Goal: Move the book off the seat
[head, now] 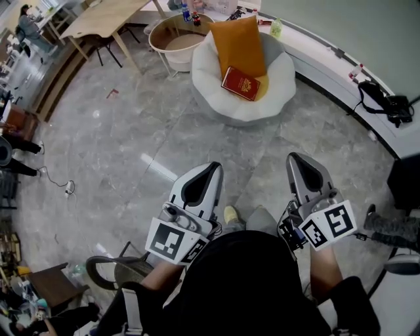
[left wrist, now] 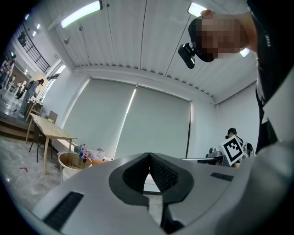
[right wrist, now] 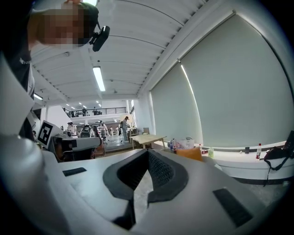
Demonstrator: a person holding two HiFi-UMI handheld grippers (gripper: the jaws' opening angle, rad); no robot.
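A red book (head: 241,83) lies flat on a white bean-bag seat (head: 275,88), at the foot of an orange cushion (head: 241,44) that leans on the seat's back. Both grippers are held low over the grey floor, well short of the seat. My left gripper (head: 211,168) points toward the seat and its jaws are shut with nothing in them; its own view shows the tips (left wrist: 149,156) meeting. My right gripper (head: 296,159) is beside it, jaws likewise shut and empty (right wrist: 148,151). The orange cushion (right wrist: 189,153) shows just past the right jaw.
A round tub (head: 176,38) stands left of the seat, a wooden table (head: 108,20) beyond it. A curved white counter (head: 335,62) with a black bag (head: 387,105) runs along the right. People stand at far left. My shoe (head: 231,214) shows between the grippers.
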